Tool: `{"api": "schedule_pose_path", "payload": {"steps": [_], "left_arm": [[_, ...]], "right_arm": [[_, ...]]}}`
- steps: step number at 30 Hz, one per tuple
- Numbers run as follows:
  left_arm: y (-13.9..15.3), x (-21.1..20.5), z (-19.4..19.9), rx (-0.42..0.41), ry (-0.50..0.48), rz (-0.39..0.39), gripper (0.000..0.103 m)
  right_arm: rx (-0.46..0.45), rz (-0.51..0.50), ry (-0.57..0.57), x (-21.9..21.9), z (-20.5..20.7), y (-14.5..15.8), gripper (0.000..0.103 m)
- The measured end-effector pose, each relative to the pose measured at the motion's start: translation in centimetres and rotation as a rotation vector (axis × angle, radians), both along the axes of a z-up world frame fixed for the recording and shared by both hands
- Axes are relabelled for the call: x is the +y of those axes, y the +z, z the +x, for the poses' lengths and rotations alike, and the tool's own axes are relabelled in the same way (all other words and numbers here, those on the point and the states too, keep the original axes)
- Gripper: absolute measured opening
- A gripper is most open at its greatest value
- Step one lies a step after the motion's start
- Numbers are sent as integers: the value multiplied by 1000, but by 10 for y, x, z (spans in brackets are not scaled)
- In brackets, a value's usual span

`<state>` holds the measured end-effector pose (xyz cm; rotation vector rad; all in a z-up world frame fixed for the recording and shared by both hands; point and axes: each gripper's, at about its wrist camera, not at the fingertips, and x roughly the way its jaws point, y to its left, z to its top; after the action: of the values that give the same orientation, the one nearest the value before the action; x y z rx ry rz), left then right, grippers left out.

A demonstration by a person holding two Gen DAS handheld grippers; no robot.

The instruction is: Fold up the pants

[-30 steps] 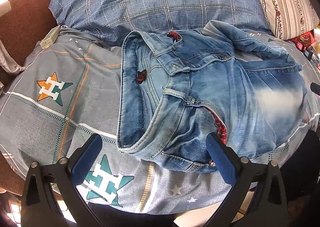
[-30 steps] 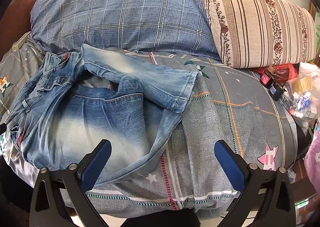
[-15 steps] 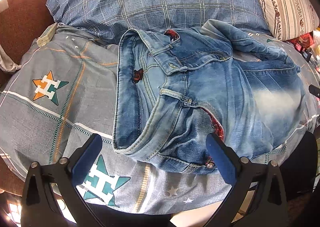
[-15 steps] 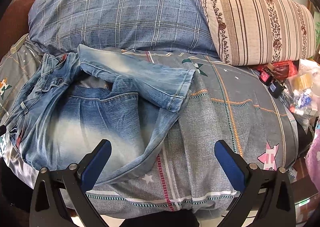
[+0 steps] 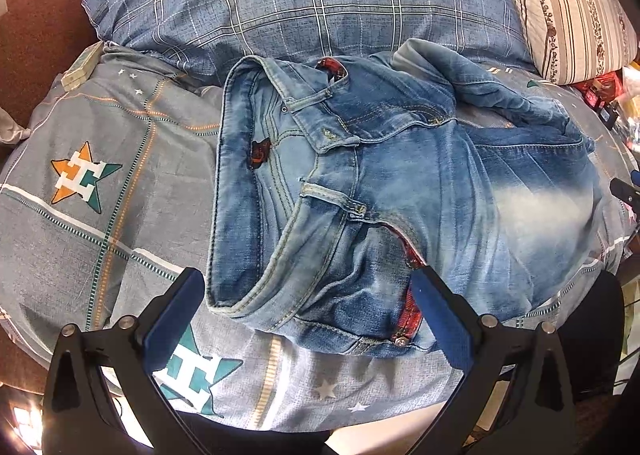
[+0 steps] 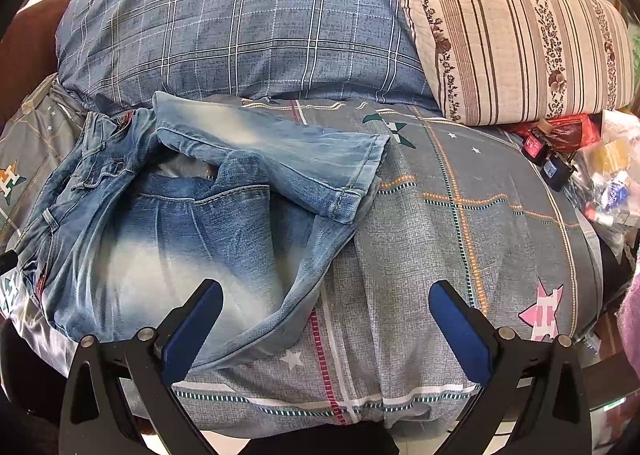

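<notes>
Both claws hang wide apart and empty: the left gripper (image 5: 308, 319) over the waistband, the right gripper (image 6: 326, 325) by the leg fold. The jeans (image 5: 400, 191) lie bunched on the bedspread (image 5: 100, 223); a grab through only the top layer risks dragging that loose folded leg (image 6: 280, 151) askew.

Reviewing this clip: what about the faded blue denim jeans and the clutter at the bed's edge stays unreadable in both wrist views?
- Faded blue denim jeans: second leg's cuff, right wrist view, buried under the folded-over leg.
- Jeans' near hip: left wrist view, partly behind the left gripper pad.
- Packets beside the striped floral pillow: blurred and cropped.
</notes>
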<state>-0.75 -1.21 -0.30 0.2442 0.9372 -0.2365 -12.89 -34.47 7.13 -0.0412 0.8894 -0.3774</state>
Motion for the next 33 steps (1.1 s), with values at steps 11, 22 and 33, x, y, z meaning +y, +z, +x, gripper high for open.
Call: {"api": "schedule_pose_path", "payload": {"steps": [11,22,33], "left_arm": [[3,17,16,88,80,-108,103],[-21,40,12,293,143,-343,103],[-52,48,43,445,317,-627,45]], "right_arm": [[-35,111,-84,-51,-4,1,102],[-25,281,-32,-53,32,-13,89],[-80,535,-50,-75,54,-39,5]]}}
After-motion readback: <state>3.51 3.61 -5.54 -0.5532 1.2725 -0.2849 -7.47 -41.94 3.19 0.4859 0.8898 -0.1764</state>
